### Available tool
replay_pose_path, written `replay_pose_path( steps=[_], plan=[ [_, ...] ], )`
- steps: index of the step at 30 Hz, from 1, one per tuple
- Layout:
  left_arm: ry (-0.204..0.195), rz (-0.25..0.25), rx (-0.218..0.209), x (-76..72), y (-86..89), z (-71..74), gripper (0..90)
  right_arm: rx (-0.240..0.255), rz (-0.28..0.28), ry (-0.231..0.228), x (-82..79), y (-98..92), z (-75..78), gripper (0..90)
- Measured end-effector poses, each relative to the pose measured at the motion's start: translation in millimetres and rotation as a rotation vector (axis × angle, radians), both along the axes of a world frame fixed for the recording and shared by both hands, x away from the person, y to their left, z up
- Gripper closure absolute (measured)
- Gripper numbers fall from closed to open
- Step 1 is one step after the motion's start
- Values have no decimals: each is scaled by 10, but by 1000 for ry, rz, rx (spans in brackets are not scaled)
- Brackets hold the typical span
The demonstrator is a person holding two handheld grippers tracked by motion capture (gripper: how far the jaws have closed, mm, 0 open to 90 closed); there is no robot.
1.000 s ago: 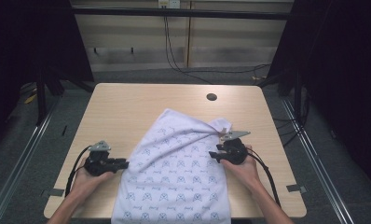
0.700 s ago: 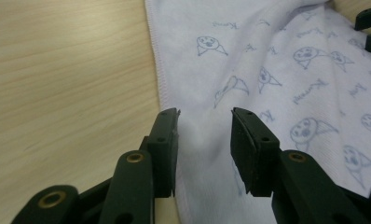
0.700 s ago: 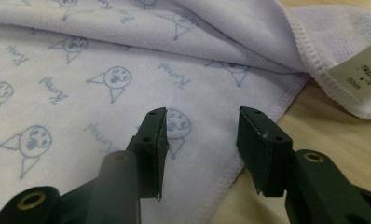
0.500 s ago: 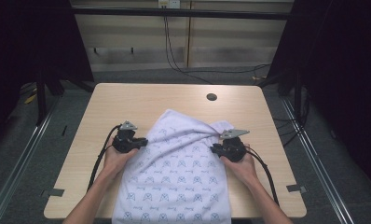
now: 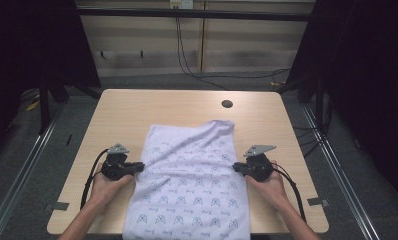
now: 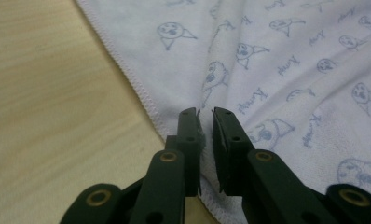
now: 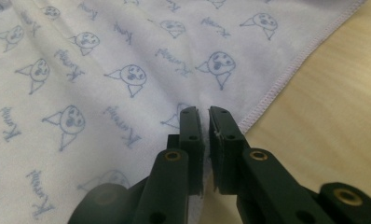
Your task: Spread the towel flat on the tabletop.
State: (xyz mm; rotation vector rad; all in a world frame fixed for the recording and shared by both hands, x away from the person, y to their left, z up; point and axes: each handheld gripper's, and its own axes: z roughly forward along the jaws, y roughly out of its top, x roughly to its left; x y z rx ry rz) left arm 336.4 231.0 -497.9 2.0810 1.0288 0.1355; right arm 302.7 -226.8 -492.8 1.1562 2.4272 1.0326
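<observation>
A white cloth printed with small blue cartoon faces lies spread on the wooden table, its near end hanging over the front edge. My left gripper sits at the cloth's left hem. In the left gripper view its jaws have just eased open slightly but still pinch a fold of the cloth. My right gripper is at the right hem. Its jaws have just been closing and now clamp the edge of the cloth.
A dark round cable hole sits in the table's far right part. Bare wood lies left of the cloth and more lies to its right. Dark floor and metal rails surround the table.
The left gripper reached in to the cloth's left edge and drew back toward the near left with it. The right gripper shifted right. The cloth now lies wider and flatter.
</observation>
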Motion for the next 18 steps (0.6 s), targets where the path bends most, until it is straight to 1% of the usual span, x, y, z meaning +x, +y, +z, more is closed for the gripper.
replay_pose_path(
  steps=[2,3,5,6,7,8,9,10,11,12,13,14,15,17,18],
  plan=[
    [-5,-20,5,-58,20,-7,797,9,12,3,-82,-10,1,834],
    [-4,-31,11,-82,11,-14,772,-2,20,5,-122,-13,3,833],
    [-5,-26,12,-109,3,-11,746,-12,29,13,-190,-23,-9,817],
    [-1,-26,8,-119,0,-6,746,-15,29,20,-221,-32,-15,816],
    [11,-36,3,-135,-5,1,746,-21,35,30,-248,-43,-24,816],
    [12,-52,12,-164,-13,5,746,-22,40,31,-275,-53,-34,814],
    [0,-60,31,-201,-21,0,746,-27,45,27,-305,-67,-34,805],
    [-7,-70,32,-234,-13,-5,746,-18,48,34,-333,-78,-34,793],
    [1,-76,28,-265,-1,-1,750,-17,51,33,-352,-90,-35,764],
    [3,-74,30,-302,9,1,756,-5,56,41,-366,-99,-38,727],
    [0,-85,42,-338,20,9,764,4,58,51,-374,-106,-37,700],
    [3,-88,44,-377,35,14,768,19,61,51,-381,-106,-43,685],
    [17,-87,35,-415,59,15,775,11,62,51,-397,-104,-40,678],
    [37,-89,14,-498,94,13,775,13,75,64,-442,-84,-33,659],
    [37,-101,18,-543,102,19,770,14,88,61,-472,-74,-32,655]
  ],
)
